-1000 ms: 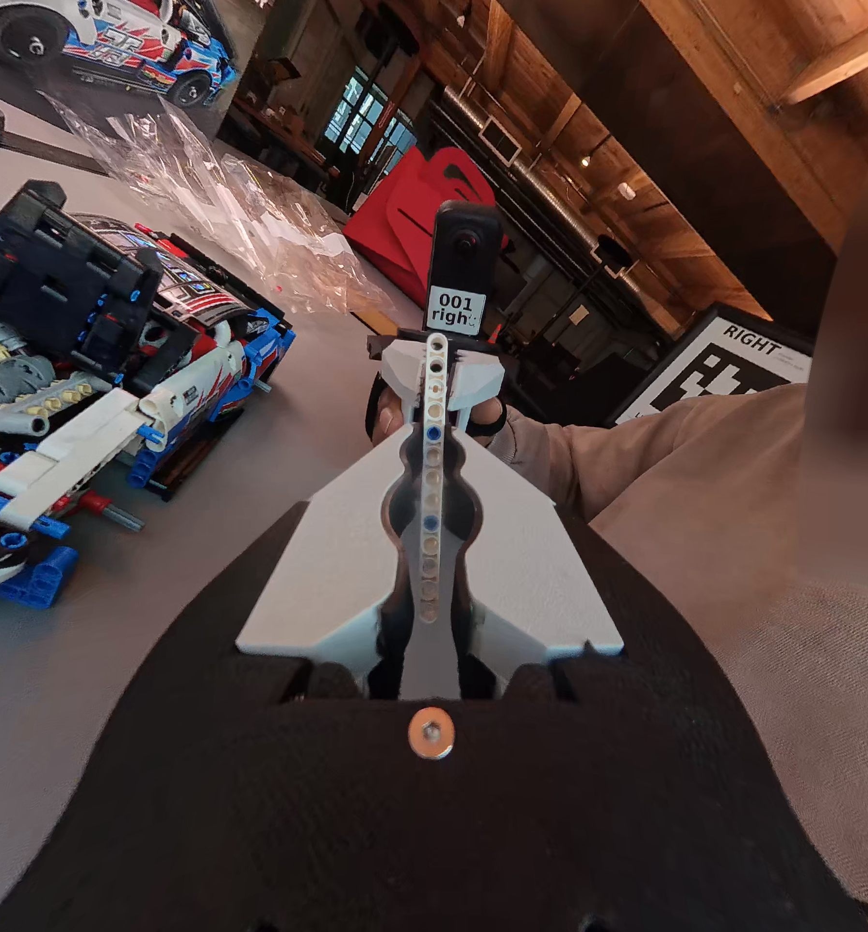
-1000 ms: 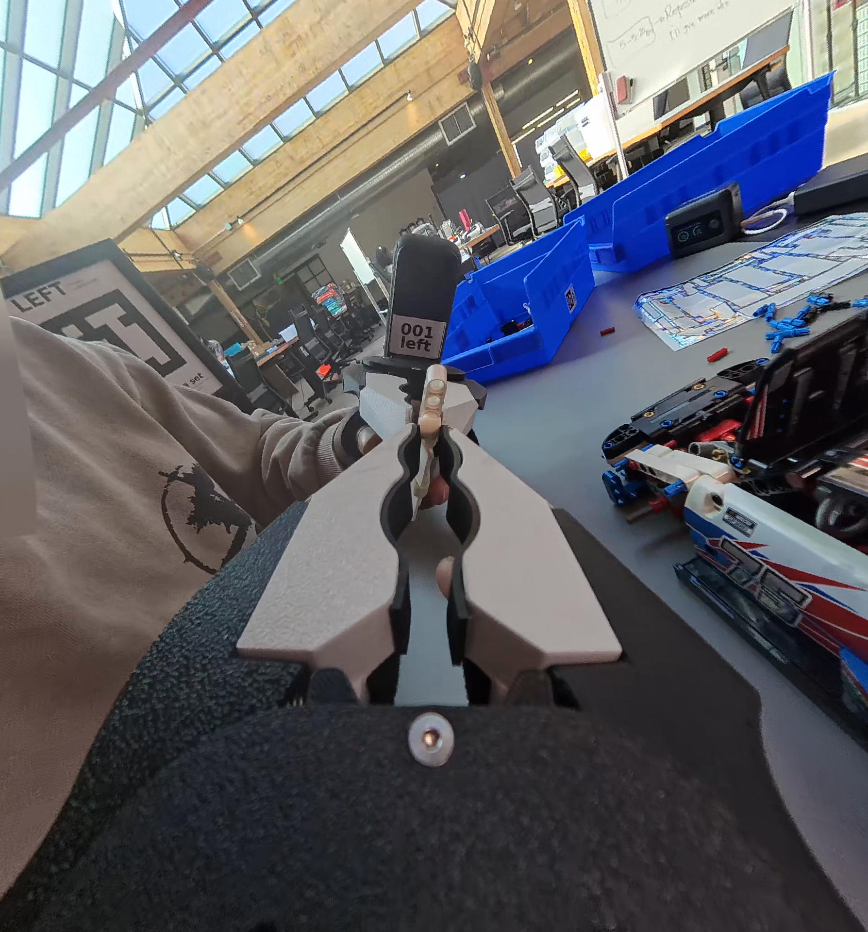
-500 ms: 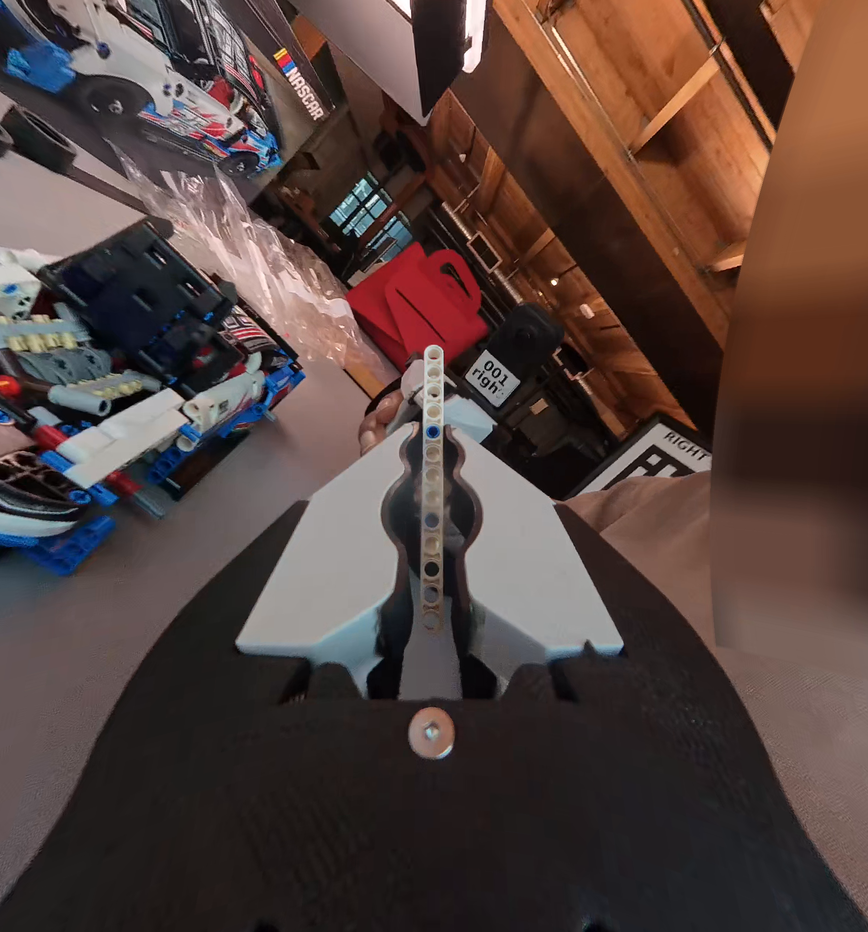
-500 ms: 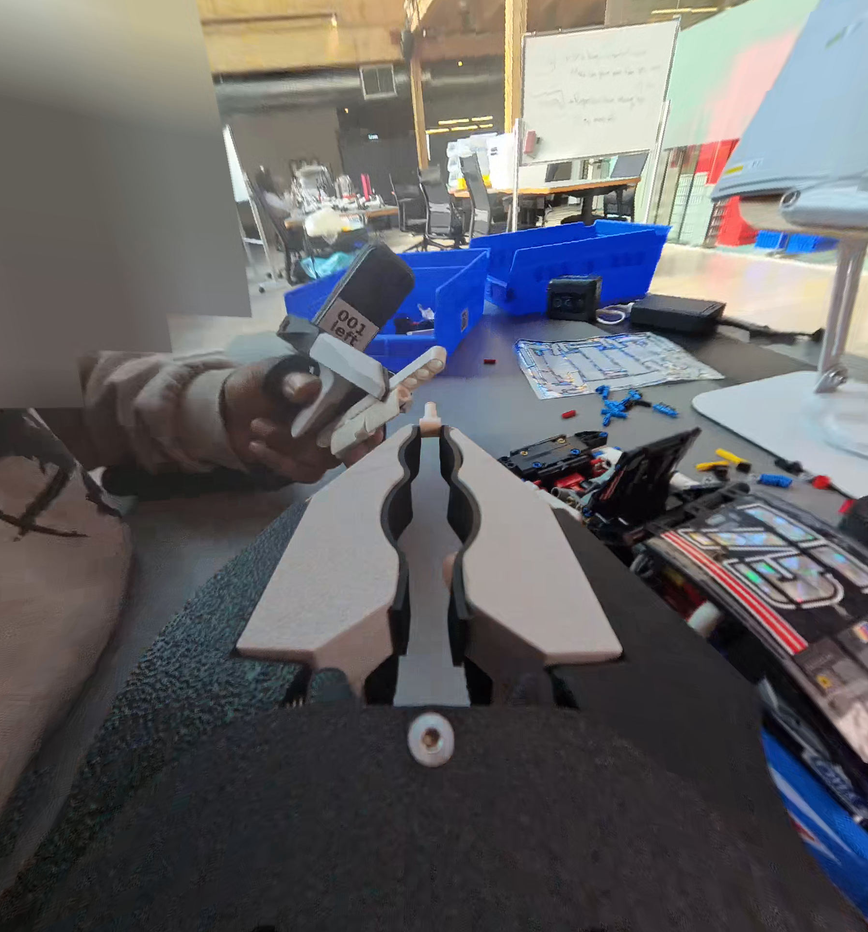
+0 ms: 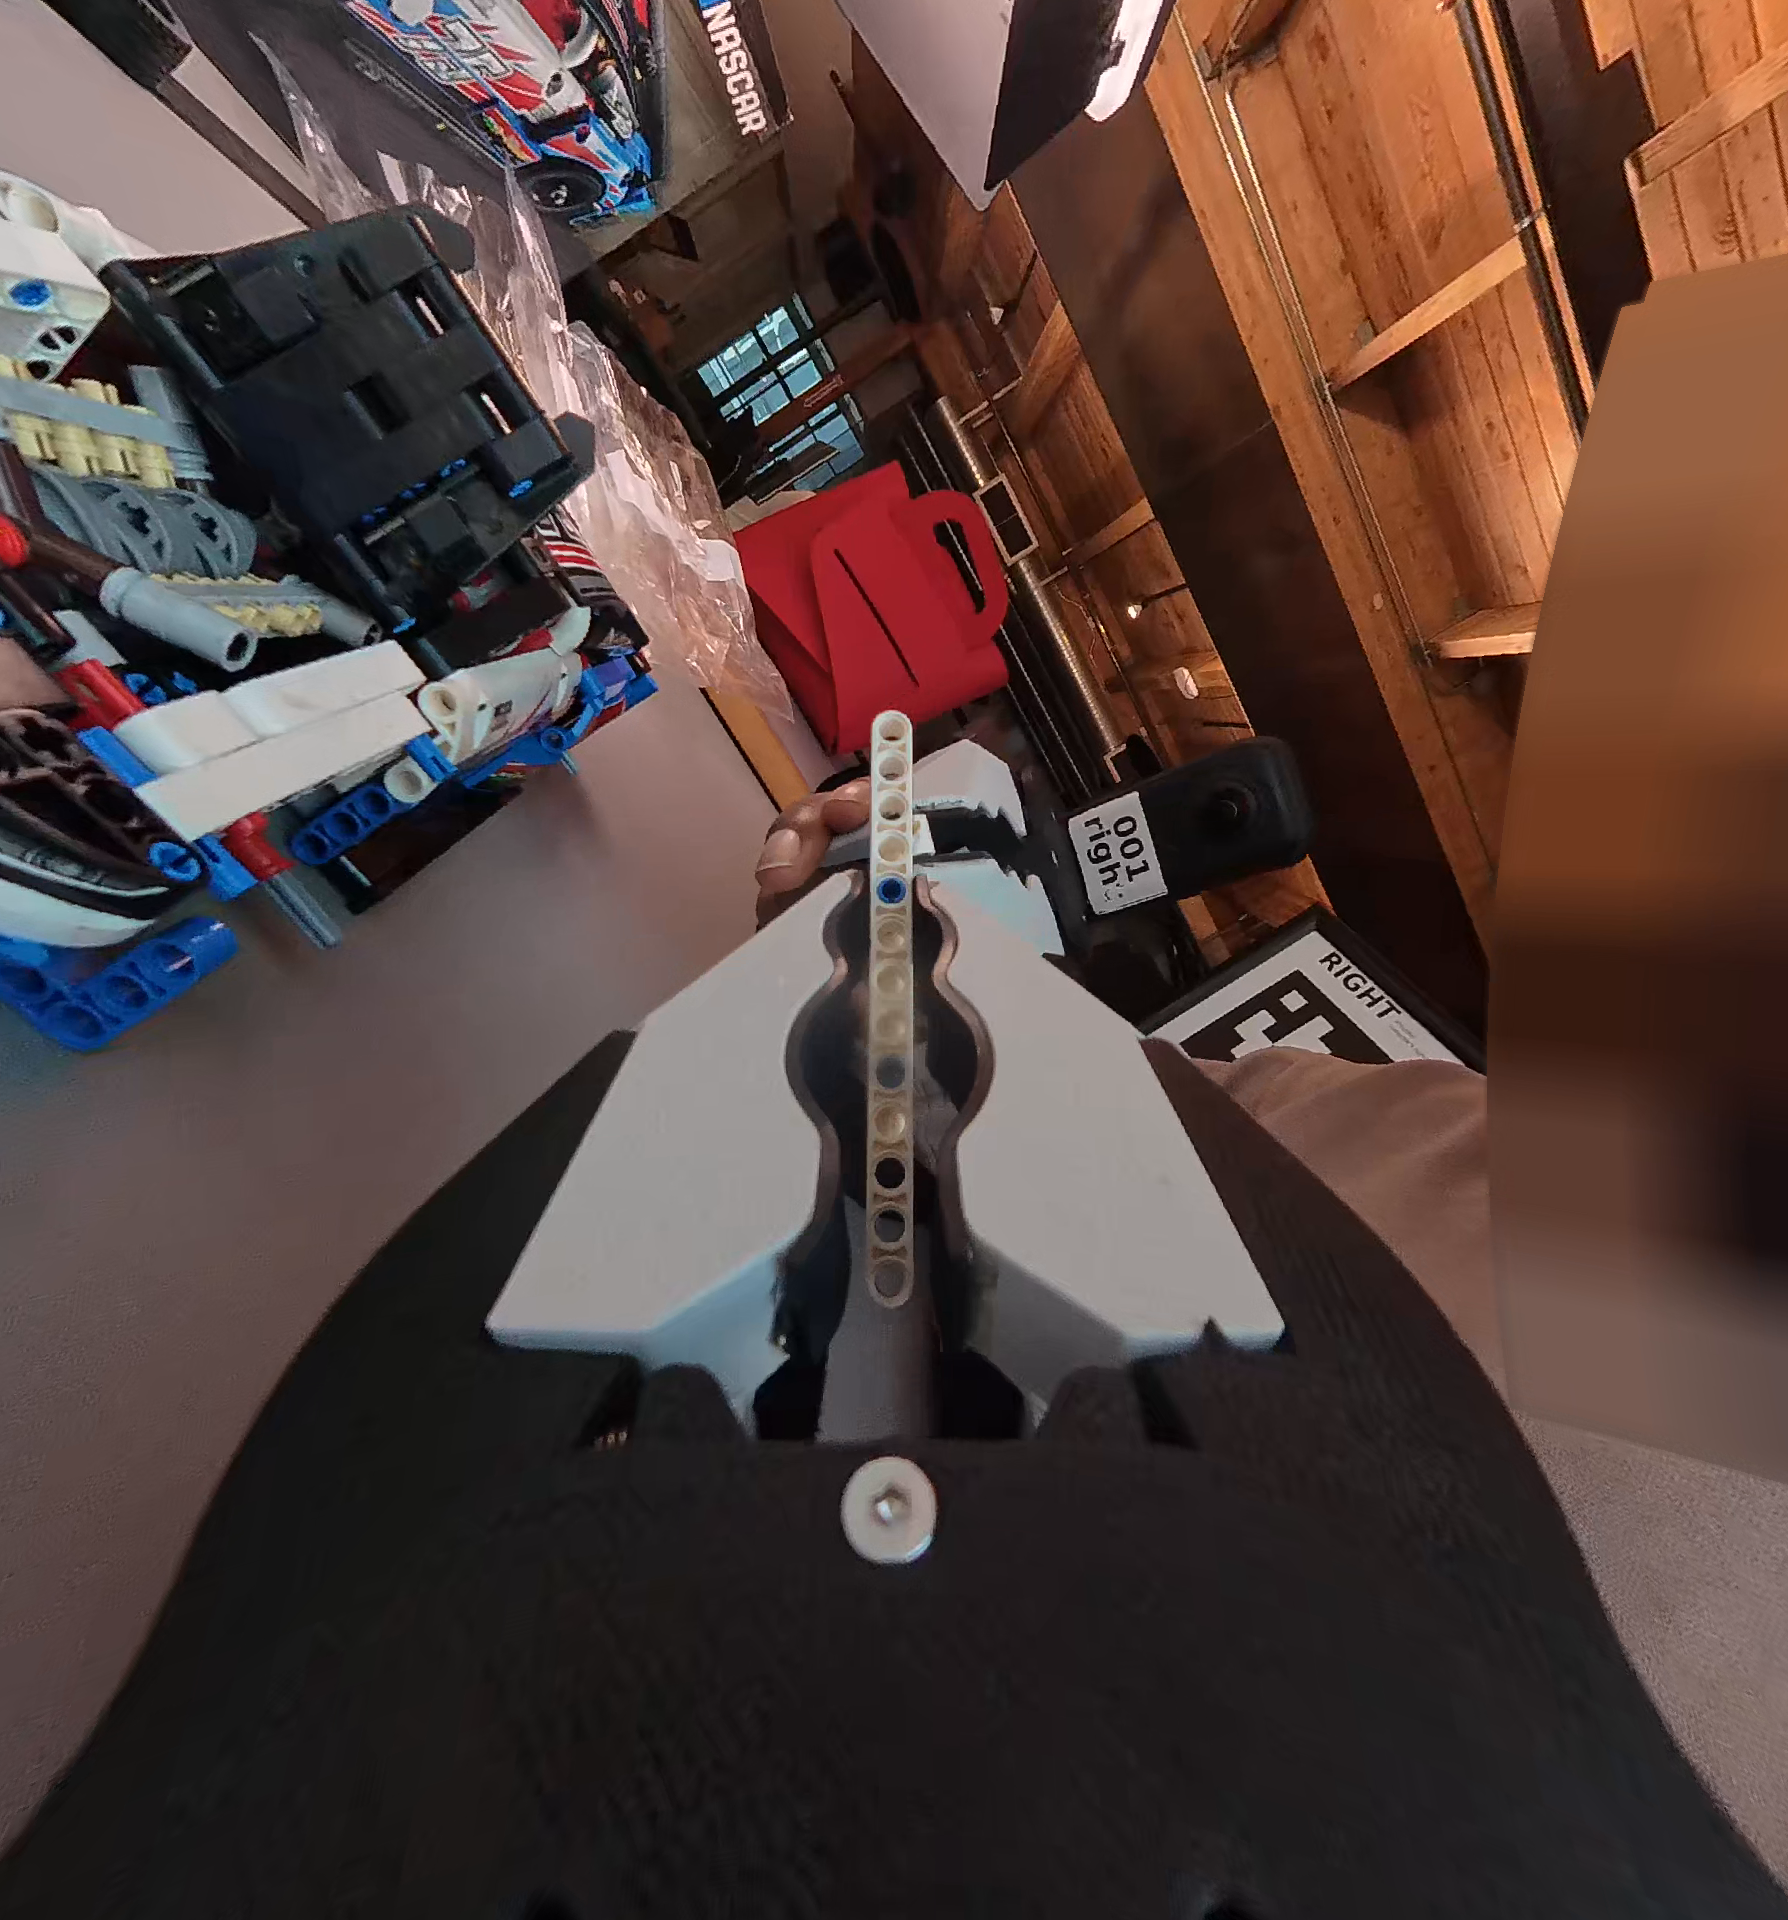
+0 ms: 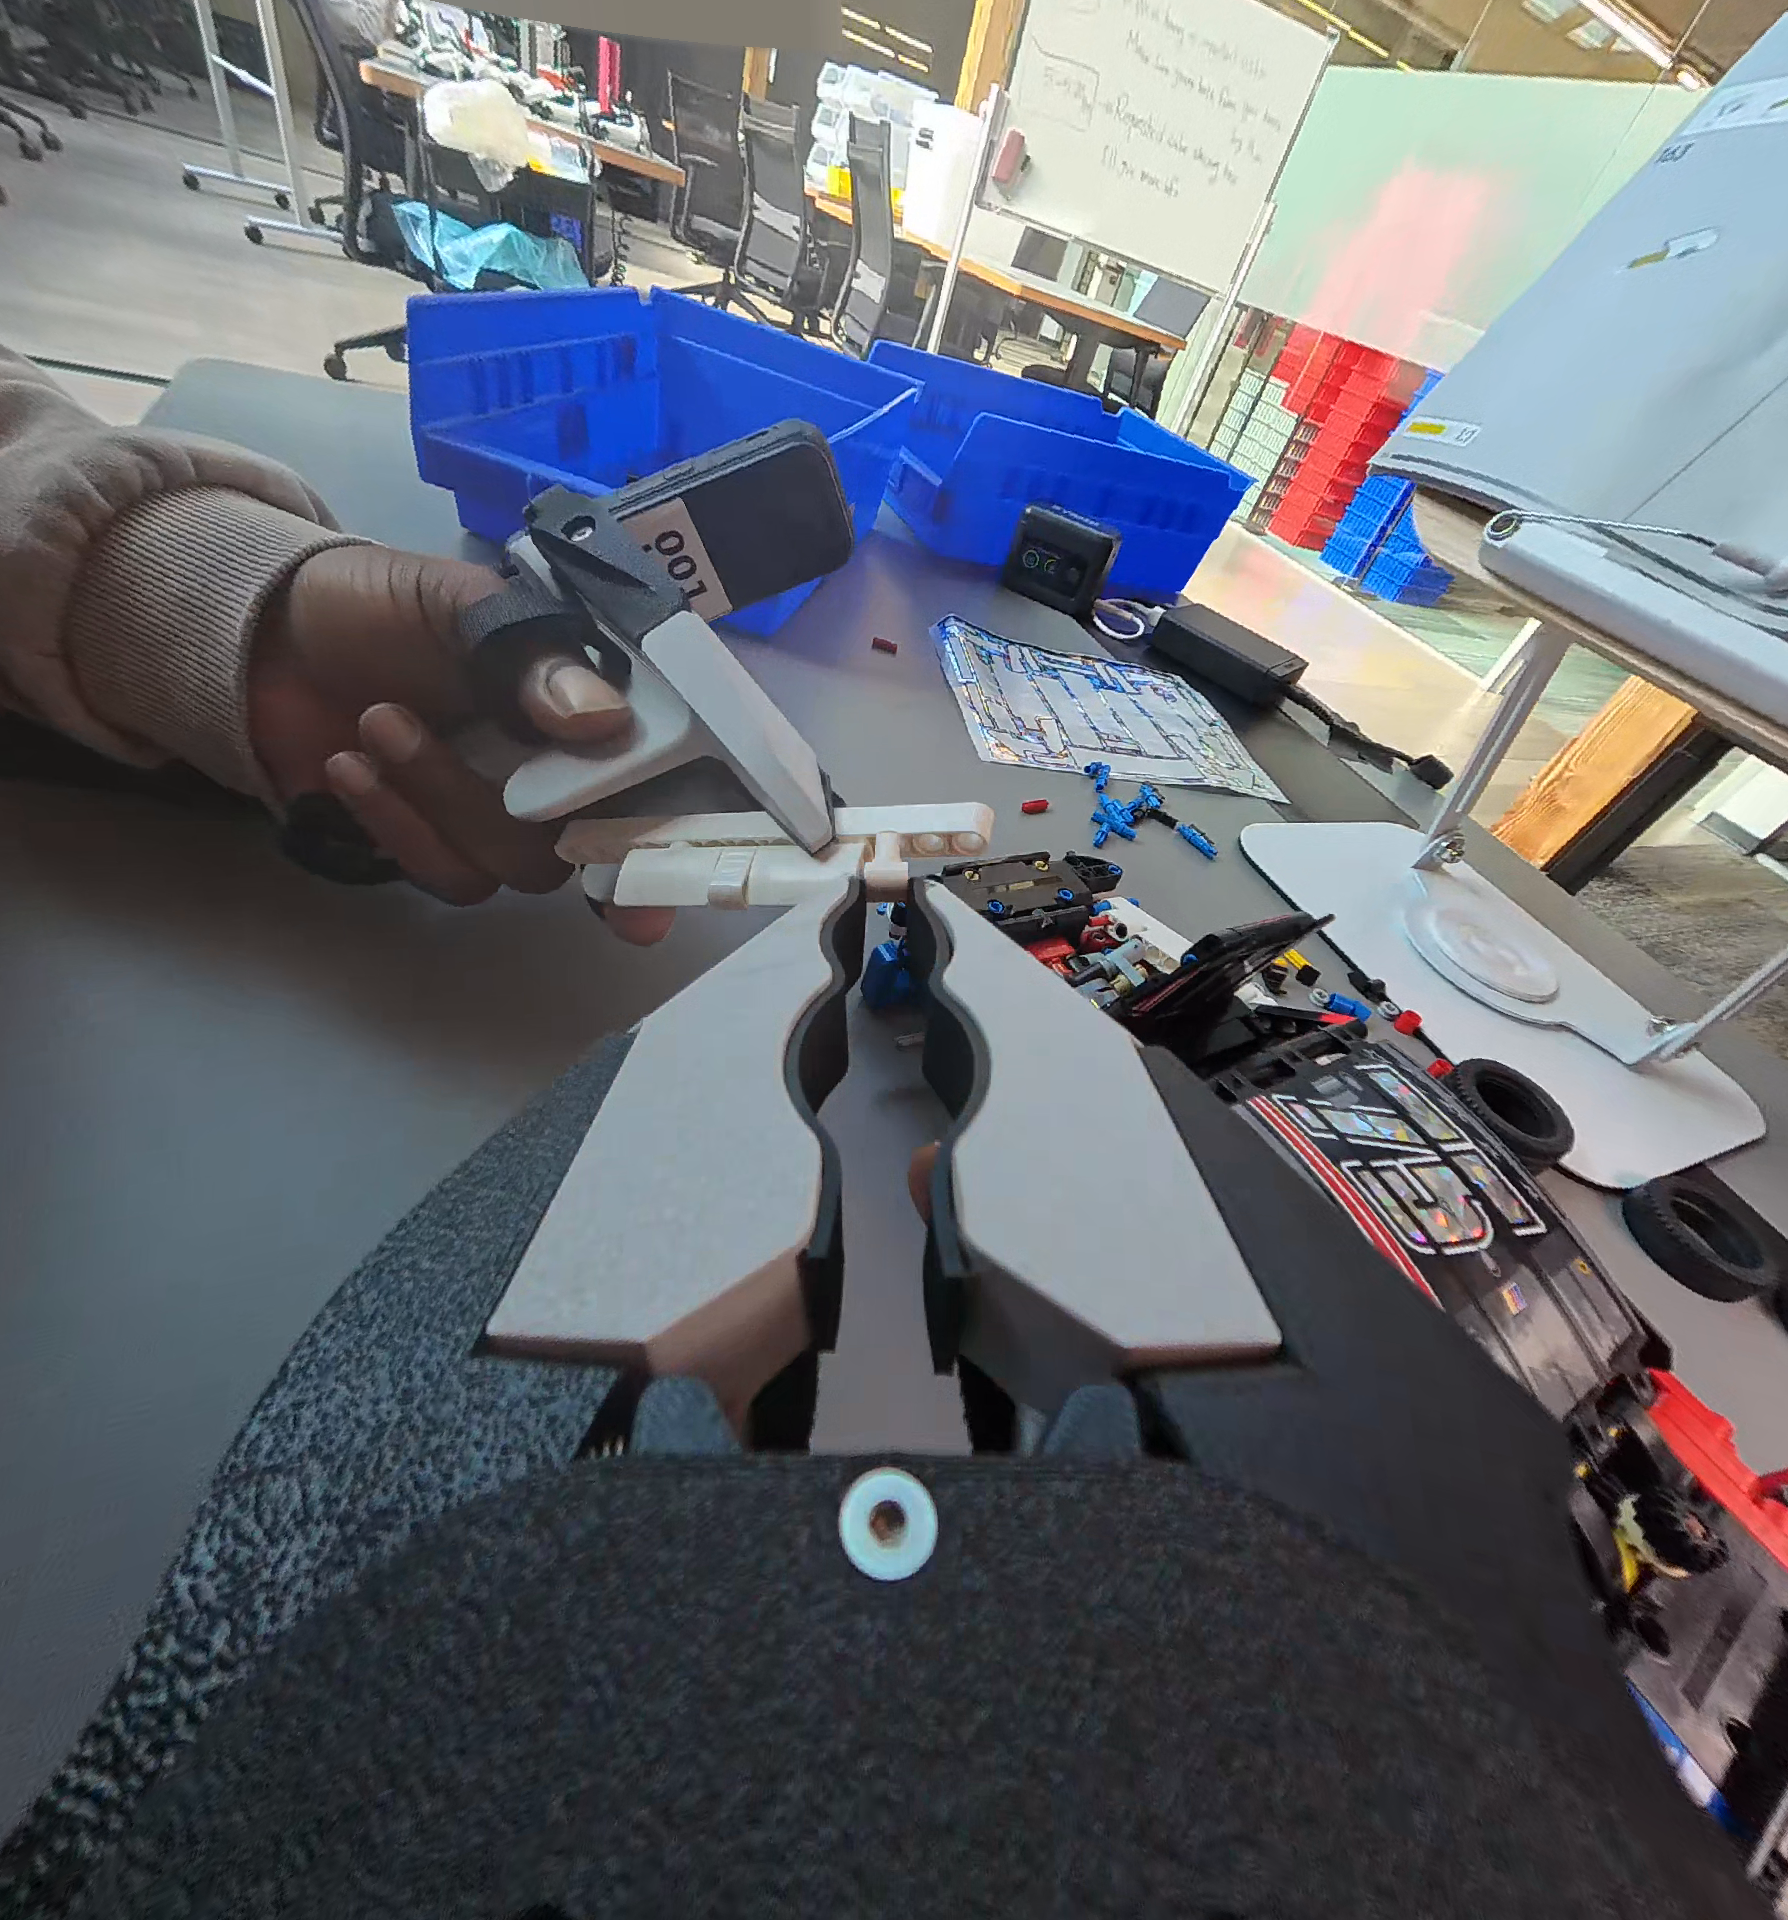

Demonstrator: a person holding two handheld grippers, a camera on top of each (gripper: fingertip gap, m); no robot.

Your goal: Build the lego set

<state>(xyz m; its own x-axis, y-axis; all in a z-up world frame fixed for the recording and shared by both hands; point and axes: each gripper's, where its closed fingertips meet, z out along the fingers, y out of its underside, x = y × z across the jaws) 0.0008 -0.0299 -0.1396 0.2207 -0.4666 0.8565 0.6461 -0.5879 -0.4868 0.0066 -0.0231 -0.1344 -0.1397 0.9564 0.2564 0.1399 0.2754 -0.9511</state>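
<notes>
White beam (image 5: pixel 891 997) clamped upright in left tongs (image 5: pixel 890 904) at frame centre, right tongs (image 6: pixel 888 896) slightly apart, empty, tips just below beam, car (image 5: pixel 246 582) upper left on tabletop (image 5: pixel 350 1091)

Bare bench (image 6: pixel 194 1039) lay open to the left. To the right, the lego car (image 6: pixel 1389 1174), loose tyres (image 6: pixel 1508 1112) and stand base (image 6: pixel 1492 956) crowded the way.

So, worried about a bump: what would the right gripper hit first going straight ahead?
Likely the white holed lego beam assembly held by the left gripper, just past the right gripper tips; depth is unclear.
</notes>
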